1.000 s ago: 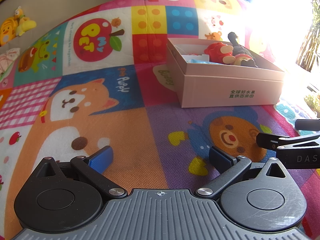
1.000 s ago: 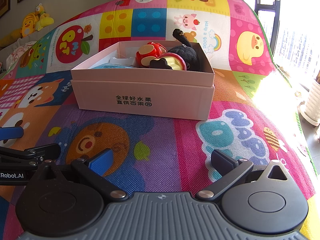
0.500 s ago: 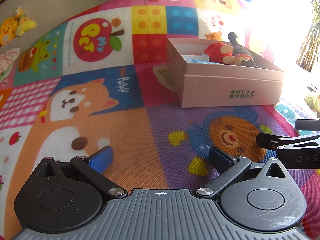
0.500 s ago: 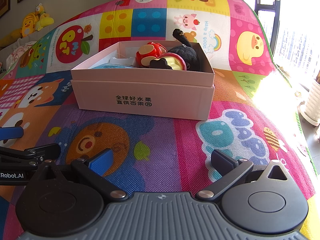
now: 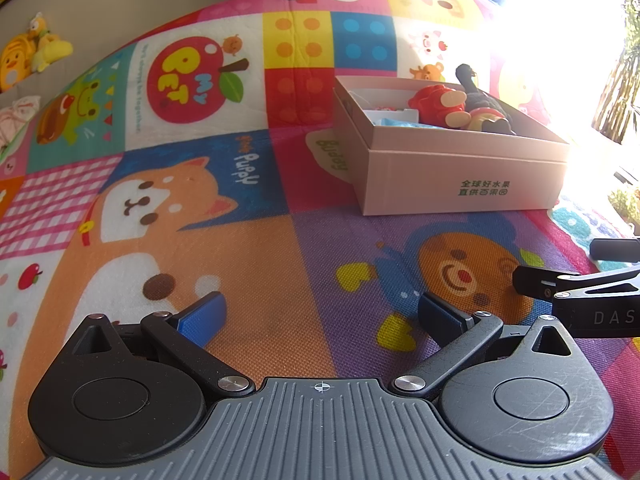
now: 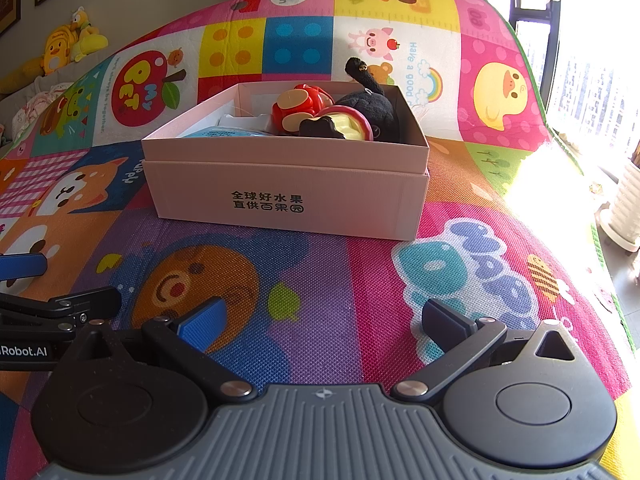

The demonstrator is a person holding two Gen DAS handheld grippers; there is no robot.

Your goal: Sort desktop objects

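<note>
A pink cardboard box (image 6: 280, 184) stands on the colourful play mat (image 6: 360, 280); it also shows in the left wrist view (image 5: 460, 176). In it lie a red toy (image 6: 300, 108), a black plush toy (image 6: 368, 108), a pink-rimmed item (image 6: 352, 122) and a light blue item (image 6: 216, 133). My right gripper (image 6: 320, 318) is open and empty, low over the mat in front of the box. My left gripper (image 5: 320, 316) is open and empty, to the left of the right one.
A yellow plush toy (image 6: 60, 50) lies beyond the mat's far left edge. A window and a white pot (image 6: 624, 208) are to the right. The right gripper's side (image 5: 580, 292) shows at the left wrist view's right edge.
</note>
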